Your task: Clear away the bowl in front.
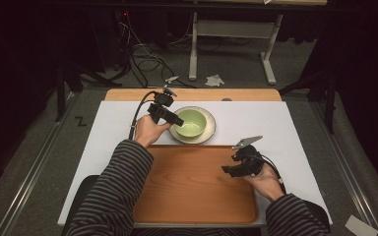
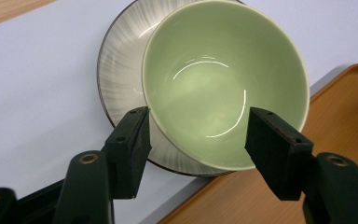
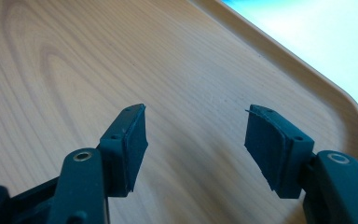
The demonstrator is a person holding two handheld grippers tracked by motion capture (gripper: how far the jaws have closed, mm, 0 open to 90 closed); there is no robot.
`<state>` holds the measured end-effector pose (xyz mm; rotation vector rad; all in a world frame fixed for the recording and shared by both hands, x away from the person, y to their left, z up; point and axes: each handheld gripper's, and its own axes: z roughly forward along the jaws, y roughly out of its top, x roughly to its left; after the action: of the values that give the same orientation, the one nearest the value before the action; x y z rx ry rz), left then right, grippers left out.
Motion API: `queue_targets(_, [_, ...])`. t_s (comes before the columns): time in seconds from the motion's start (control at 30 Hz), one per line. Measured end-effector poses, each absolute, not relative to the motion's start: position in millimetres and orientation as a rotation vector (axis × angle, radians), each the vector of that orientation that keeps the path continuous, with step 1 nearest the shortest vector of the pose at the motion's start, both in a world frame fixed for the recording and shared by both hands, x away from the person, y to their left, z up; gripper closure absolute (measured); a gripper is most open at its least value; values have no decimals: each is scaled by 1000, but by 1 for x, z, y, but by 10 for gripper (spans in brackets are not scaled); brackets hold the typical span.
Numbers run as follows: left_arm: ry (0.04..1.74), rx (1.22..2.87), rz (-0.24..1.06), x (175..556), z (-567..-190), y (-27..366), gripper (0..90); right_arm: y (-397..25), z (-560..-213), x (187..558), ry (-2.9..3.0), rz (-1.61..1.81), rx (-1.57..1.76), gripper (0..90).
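High view: the left claw (image 1: 177, 121) reaches forward from a striped sleeve (image 1: 120, 177) to the near-left rim of a pale green bowl (image 1: 192, 123), the left hand (image 1: 148, 131) wrapped around its body and the wrist bent inward toward the bowl. The bowl sits on a grey ribbed plate (image 1: 210, 129), off-centre toward the plate's right side, on the white counter (image 1: 256, 123) just beyond the far edge of a wooden tray (image 1: 192, 187). Left gripper view: the claw (image 2: 196, 135) is spread, one jaw over the plate just outside the bowl (image 2: 223, 79), the other over the bowl's inner wall, so the rim lies between them; contact cannot be told. The plate (image 2: 121, 65) protrudes from beneath the bowl. The right claw (image 1: 229, 170) hovers over the tray's right part, held low by the right hand (image 1: 265, 180) and pointing left. Right gripper view: this claw (image 3: 196, 135) is spread, nothing between its jaws, above the tray's (image 3: 121, 60) bare wood near a rounded corner.
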<state>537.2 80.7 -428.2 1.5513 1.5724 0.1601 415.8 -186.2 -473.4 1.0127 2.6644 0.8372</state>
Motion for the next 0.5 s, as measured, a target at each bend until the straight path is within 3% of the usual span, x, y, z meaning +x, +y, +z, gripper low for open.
queue_targets(0.5, [1652,1527,164,556,-448,84,427,-186,-473,416,2665,838,1014,401])
